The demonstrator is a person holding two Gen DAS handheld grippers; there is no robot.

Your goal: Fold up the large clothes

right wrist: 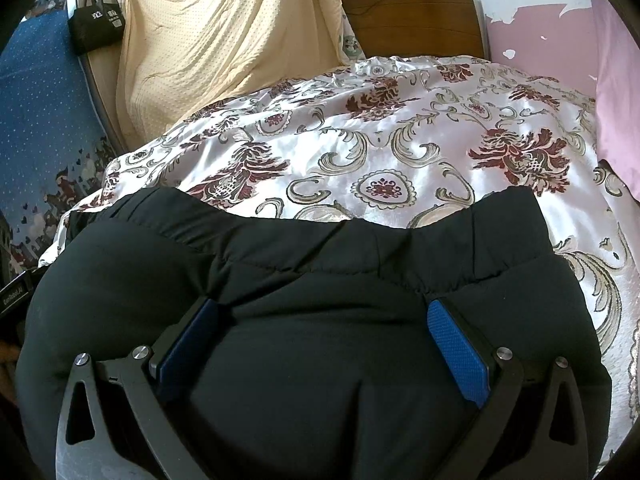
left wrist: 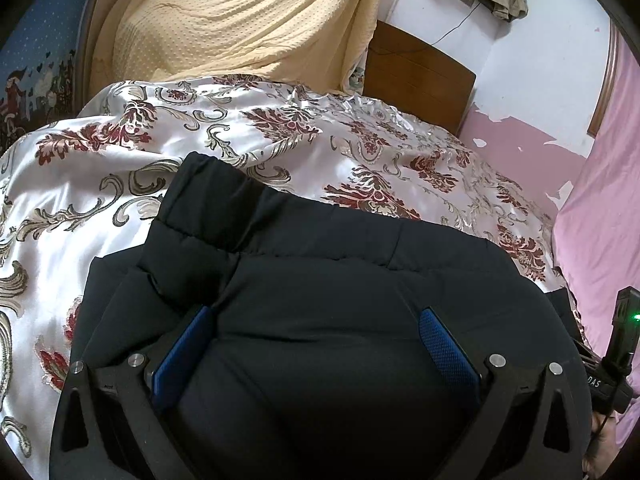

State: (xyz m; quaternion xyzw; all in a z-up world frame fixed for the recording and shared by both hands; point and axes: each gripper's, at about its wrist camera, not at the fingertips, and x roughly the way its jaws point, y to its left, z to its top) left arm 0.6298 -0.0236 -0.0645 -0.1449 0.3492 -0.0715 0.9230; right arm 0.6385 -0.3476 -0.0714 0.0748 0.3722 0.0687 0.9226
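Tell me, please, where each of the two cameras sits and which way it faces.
Left wrist view: on the left gripper, looking forward over the black jacket across the floral bedspread; its open blue fingers show, with the other gripper at the right edge.
Right wrist view: on the right gripper, facing the same way toward the wooden headboard; its open fingers show.
Both views share the jacket, the bedspread, the headboard and the cream blanket.

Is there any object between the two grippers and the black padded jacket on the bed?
Nothing visible. The left gripper and right gripper are both open, directly over the black padded jacket, which bulges between their blue pads on the floral satin bedspread.
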